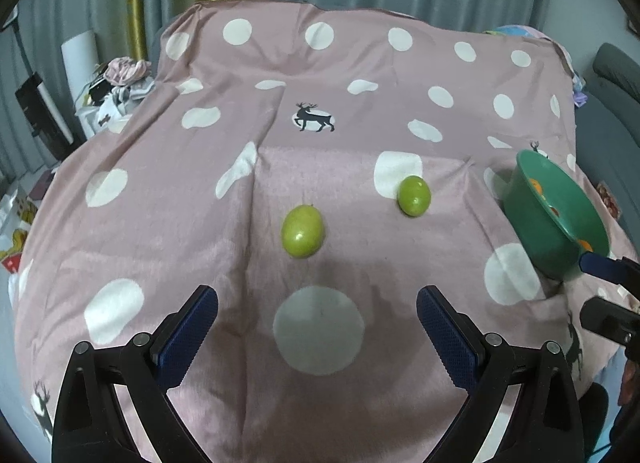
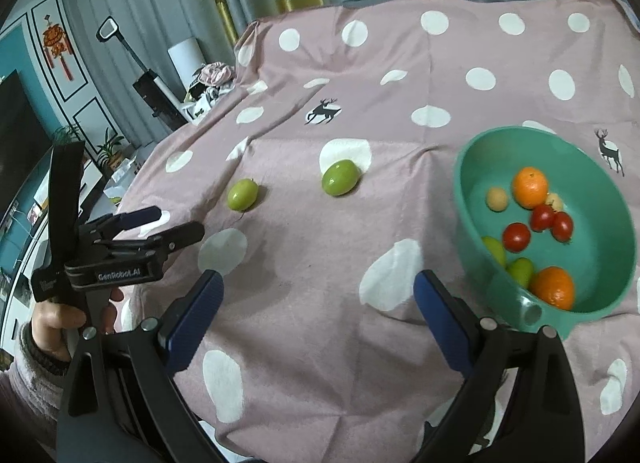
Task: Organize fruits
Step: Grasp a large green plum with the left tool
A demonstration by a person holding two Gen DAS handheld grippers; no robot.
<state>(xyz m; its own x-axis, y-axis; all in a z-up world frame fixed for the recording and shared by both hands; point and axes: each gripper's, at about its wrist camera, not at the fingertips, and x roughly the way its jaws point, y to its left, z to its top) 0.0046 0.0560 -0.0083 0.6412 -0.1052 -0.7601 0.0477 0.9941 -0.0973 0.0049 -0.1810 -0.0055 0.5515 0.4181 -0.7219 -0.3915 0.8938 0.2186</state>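
Left gripper (image 1: 317, 323) is held wide open and empty above the spotted cloth (image 1: 224, 255); right gripper (image 2: 318, 303) likewise agape, nothing gripped. Two green fruits (image 1: 303, 237) (image 1: 414, 196) are seen loose on the cloth, apart, just beyond. Bowl (image 2: 472, 167) at right is filled with oranges (image 2: 530, 187), tomatoes (image 2: 516, 236), green fruit.
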